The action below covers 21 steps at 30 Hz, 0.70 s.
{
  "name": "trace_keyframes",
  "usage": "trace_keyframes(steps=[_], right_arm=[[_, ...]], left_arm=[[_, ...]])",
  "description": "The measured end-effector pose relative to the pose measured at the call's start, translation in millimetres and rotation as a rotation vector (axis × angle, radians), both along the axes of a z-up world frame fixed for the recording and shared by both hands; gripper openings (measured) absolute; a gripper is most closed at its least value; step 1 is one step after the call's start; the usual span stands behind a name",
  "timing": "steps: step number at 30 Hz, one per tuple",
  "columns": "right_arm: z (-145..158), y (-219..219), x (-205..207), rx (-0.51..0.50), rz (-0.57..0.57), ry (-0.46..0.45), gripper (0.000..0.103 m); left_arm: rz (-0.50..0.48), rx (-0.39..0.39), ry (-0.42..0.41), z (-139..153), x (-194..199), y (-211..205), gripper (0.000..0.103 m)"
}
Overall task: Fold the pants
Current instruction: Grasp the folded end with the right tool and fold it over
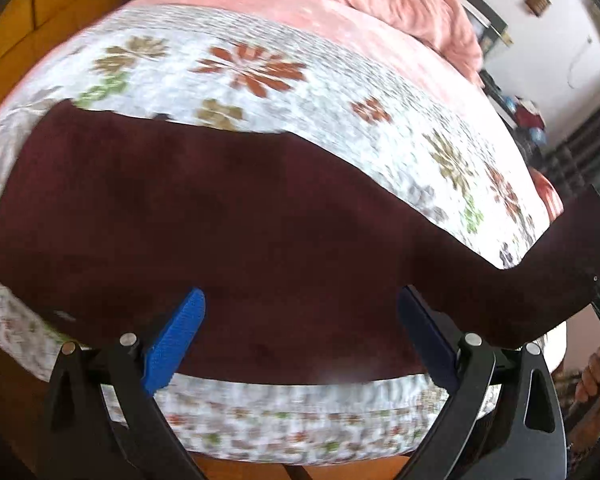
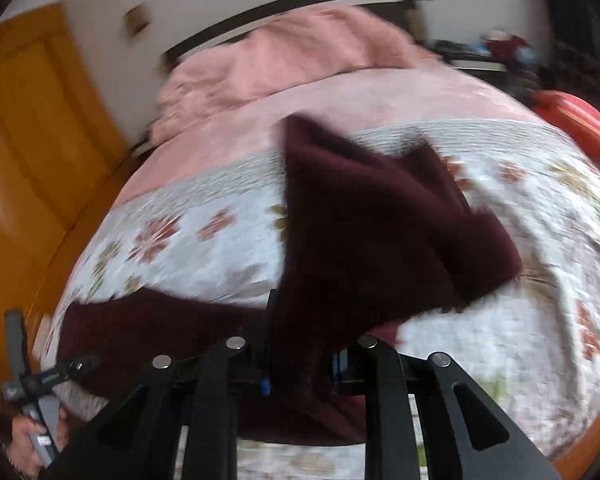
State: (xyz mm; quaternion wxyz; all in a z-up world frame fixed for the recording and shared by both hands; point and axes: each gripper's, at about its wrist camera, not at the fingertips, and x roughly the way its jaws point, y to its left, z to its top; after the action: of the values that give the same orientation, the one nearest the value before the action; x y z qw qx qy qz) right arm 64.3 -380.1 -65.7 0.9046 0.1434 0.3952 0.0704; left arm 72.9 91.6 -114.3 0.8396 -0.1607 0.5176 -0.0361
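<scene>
Maroon pants point(image 1: 220, 220) lie flat on the bedspread point(image 1: 300, 92) beneath my left gripper point(image 1: 300, 336), jaws wide and empty. My right gripper point(image 2: 300, 364) pinches one raised end. Carry it across level, align edges, then release.

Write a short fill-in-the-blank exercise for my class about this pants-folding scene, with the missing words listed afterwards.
1. The pants are dark ____ in colour.
2. The right gripper is shut on the ____.
3. The left gripper has its blue fingers wide ____, with nothing pinched between them.
4. The pants lie on a bedspread printed with ____.

Missing words: maroon; pants; open; flowers
</scene>
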Motion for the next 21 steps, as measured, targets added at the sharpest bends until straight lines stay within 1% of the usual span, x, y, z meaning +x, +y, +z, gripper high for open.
trace_keyframes(steps=[2, 4, 8, 10, 13, 14, 16, 18, 19, 20, 21], right_arm=[[-5, 39, 8, -0.011, 0.072, 0.014, 0.02], [-16, 77, 18, -0.014, 0.135, 0.058, 0.02], [-35, 135, 25, -0.009, 0.236, 0.114, 0.02], [-42, 161, 24, -0.016, 0.286, 0.117, 0.02], [-47, 184, 15, -0.005, 0.365, 0.103, 0.02], [-50, 195, 11, -0.029, 0.394, 0.105, 0.02], [-67, 218, 7, -0.144, 0.422, 0.139, 0.02], [-84, 227, 6, -0.194, 0.426, 0.171, 0.025], [-93, 228, 6, -0.203, 0.431, 0.199, 0.032], [-103, 228, 4, -0.201, 0.443, 0.241, 0.049], [-109, 226, 1, -0.183, 0.463, 0.266, 0.052]], left_arm=[[0.035, -0.006, 0.0, 2, -3, 19, 0.096], [0.067, -0.021, 0.001, 4, -9, 31, 0.096], [0.112, -0.037, -0.001, 3, -17, 49, 0.096], [0.124, -0.038, -0.004, 3, -19, 55, 0.096], [0.138, -0.044, -0.002, 0, -21, 63, 0.097], [0.147, -0.048, 0.002, -1, -21, 66, 0.097], [0.158, -0.057, 0.009, -5, -20, 69, 0.097], [0.163, -0.066, 0.018, -9, -20, 71, 0.097], [0.162, -0.067, 0.022, -10, -20, 70, 0.097], [0.159, -0.067, 0.028, -12, -19, 70, 0.097], [0.153, -0.069, 0.036, -14, -18, 68, 0.097]])
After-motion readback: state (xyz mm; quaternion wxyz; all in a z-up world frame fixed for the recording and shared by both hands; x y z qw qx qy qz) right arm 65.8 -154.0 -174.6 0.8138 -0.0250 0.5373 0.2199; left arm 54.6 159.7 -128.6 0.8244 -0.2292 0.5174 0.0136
